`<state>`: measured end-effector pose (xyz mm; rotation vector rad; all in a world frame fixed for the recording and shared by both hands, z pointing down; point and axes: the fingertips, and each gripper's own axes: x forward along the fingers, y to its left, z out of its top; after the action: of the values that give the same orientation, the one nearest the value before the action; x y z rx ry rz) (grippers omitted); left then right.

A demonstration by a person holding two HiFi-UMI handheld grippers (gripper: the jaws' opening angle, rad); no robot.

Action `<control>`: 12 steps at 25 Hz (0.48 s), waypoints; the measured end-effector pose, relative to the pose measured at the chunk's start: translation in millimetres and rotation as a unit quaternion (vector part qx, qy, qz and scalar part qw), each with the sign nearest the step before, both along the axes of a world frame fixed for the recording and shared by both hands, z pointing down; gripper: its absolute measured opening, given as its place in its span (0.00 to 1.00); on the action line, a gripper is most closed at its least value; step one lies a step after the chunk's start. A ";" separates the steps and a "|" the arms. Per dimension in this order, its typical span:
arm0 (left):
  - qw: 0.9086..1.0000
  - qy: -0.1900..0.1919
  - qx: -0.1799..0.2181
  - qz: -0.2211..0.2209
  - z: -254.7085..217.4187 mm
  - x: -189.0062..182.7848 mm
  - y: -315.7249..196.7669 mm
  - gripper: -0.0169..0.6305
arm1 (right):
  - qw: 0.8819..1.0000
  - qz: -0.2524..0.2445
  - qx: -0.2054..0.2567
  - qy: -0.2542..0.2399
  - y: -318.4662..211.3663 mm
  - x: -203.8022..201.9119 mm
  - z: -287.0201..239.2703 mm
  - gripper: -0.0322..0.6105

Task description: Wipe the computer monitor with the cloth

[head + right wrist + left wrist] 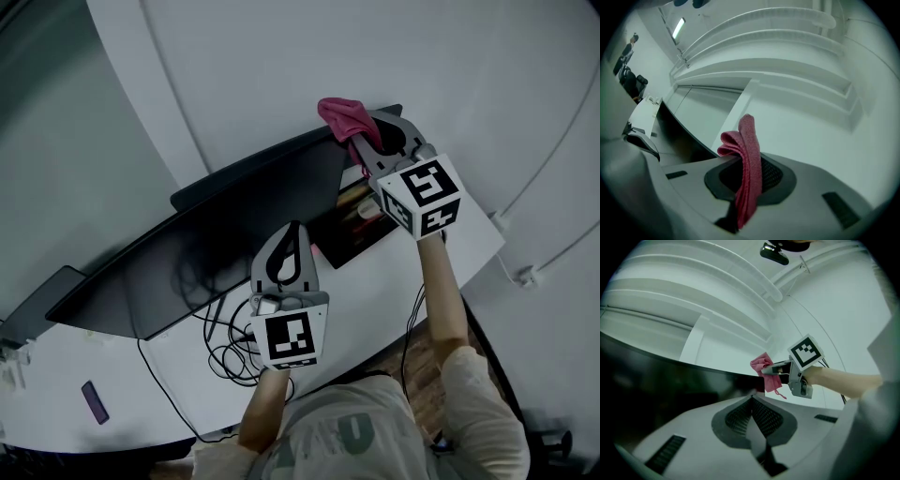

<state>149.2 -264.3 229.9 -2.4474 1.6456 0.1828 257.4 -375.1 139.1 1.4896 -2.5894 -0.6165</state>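
Right tool clamps pink cloth at monitor top corner; left tool jaws together, empty

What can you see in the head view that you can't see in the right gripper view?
Only the head view shows the left gripper, shut with nothing in it, and the tangled cables under the screen. Only the right gripper view shows a ceiling light and a person far off. Both show the pink cloth pinched in the right gripper, up by the top edge of the dark monitor.
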 end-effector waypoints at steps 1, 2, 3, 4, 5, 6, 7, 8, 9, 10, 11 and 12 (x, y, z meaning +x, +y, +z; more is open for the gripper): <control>1.000 -0.003 -0.003 -0.001 1.7 -2.0 1.5 0.05 | 1.000 -0.001 -0.007 -0.001 -1.1 -0.6 0.0 0.13; 1.000 -0.004 -0.005 -0.001 2.8 -4.6 2.8 0.05 | 1.000 0.000 -0.011 0.002 -2.7 -1.8 0.2 0.13; 1.000 -0.005 -0.006 -0.002 2.9 -7.7 3.9 0.05 | 1.000 0.001 -0.015 0.008 -4.6 -4.0 0.7 0.13; 1.000 -0.005 -0.005 -0.003 2.4 -11.2 4.9 0.05 | 1.000 0.001 -0.020 0.017 -6.7 -7.5 1.6 0.13; 1.000 -0.004 -0.004 -0.004 1.7 -15.1 6.0 0.05 | 0.999 -0.001 -0.027 0.027 -8.7 -12.0 3.2 0.13; 1.000 -0.004 -0.004 -0.006 1.0 -19.1 7.2 0.05 | 0.999 -0.004 -0.037 0.035 -10.2 -17.0 5.2 0.13; 1.000 -0.003 -0.003 -0.008 0.4 -23.4 8.6 0.05 | 0.998 -0.005 -0.046 0.042 -11.0 -21.6 7.2 0.13; 1.000 -0.001 -0.001 -0.010 -0.7 -27.6 10.0 0.05 | 0.997 -0.006 -0.054 0.046 -11.1 -25.4 8.6 0.13; 1.000 0.003 0.002 -0.011 -2.8 -31.8 11.5 0.05 | 0.997 -0.006 -0.059 0.047 -10.5 -28.6 9.3 0.13; 1.000 0.008 0.007 -0.012 -5.3 -35.7 12.8 0.05 | 0.997 -0.006 -0.063 0.045 -9.4 -31.5 9.5 0.13; 1.000 0.012 0.011 -0.013 -7.2 -39.5 14.1 0.05 | 0.997 -0.008 -0.067 0.042 -8.0 -34.7 9.6 0.13; 1.000 0.014 0.012 -0.013 -8.2 -43.0 15.3 0.05 | 0.997 -0.011 -0.070 0.040 -6.3 -38.3 9.9 0.13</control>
<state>106.2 -249.0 221.7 -2.4156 1.6745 0.2335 219.1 -381.4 149.0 1.3670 -2.5337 -0.4772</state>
